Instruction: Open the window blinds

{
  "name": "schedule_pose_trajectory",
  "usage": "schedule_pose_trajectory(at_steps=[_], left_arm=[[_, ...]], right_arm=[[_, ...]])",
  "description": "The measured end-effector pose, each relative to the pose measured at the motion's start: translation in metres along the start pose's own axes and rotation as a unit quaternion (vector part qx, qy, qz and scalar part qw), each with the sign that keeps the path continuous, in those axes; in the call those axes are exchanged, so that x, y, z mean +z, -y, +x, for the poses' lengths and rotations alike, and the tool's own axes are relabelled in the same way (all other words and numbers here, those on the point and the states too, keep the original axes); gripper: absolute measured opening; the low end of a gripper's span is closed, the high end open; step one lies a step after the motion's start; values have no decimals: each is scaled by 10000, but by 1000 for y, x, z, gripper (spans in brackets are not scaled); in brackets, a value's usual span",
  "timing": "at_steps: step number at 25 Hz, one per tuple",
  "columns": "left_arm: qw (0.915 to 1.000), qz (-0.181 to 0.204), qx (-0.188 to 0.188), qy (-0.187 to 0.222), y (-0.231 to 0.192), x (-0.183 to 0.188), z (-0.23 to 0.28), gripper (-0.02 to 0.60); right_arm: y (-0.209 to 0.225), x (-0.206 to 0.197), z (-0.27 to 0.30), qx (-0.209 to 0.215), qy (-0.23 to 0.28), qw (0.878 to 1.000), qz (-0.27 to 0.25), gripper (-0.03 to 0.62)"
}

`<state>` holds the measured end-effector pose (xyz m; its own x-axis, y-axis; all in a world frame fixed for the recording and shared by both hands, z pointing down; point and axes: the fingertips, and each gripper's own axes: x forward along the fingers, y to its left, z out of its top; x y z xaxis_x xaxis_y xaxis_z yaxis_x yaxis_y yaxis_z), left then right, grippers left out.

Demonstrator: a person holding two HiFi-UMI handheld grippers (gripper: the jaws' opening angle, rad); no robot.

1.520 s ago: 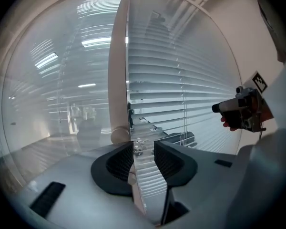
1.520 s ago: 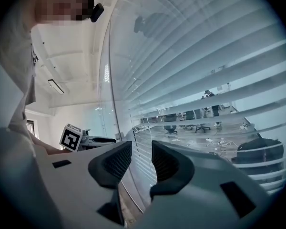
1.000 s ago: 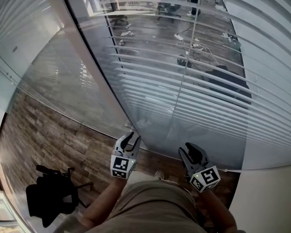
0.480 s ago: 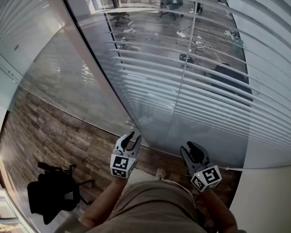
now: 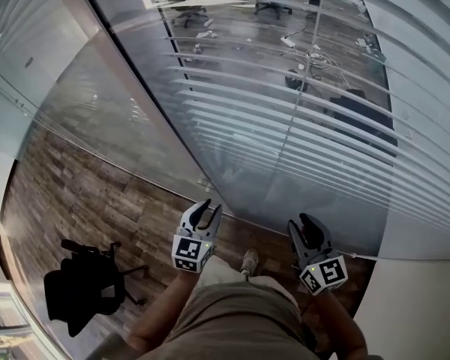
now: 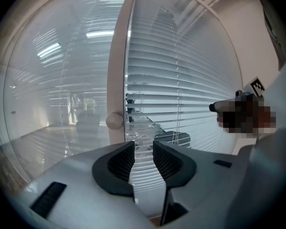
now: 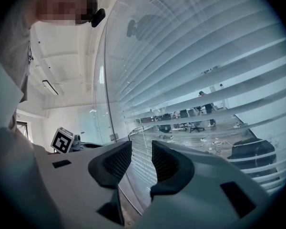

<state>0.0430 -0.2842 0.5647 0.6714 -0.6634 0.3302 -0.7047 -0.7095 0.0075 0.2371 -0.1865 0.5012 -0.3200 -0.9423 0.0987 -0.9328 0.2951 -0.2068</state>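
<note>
Window blinds (image 5: 300,126) unchanged, left gripper (image 5: 207,209) and right gripper (image 5: 307,224) unmoved, jaws apart, empty

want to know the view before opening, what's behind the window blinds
Through the gaps in the window blinds an office room shows: wooden floor, office chairs, loose cables and a dark bulky shape. The slats cover the rest in strips.

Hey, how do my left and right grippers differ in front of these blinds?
The left gripper points at the edge of the blinds beside the pale post; the right gripper faces the blinds further along. In the head view the left gripper sits slightly higher than the right gripper. Both have fingers apart, holding nothing.
</note>
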Motion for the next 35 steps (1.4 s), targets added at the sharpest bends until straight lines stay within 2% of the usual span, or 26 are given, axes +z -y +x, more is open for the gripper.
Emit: schedule_pose_trajectory(at_steps=[12, 17, 35], left_arm=[[9996, -82, -256, 41, -7, -16, -11, 133], [9993, -151, -332, 24, -17, -13, -20, 133], [9955, -81, -934, 158, -33, -28, -98, 133]], right_arm=[[-31, -15, 19, 106, -163, 9998, -8, 137], [-49, -2, 30, 112, -157, 9998, -114, 137], [-140, -8, 17, -255, -185, 9992, -261, 137]])
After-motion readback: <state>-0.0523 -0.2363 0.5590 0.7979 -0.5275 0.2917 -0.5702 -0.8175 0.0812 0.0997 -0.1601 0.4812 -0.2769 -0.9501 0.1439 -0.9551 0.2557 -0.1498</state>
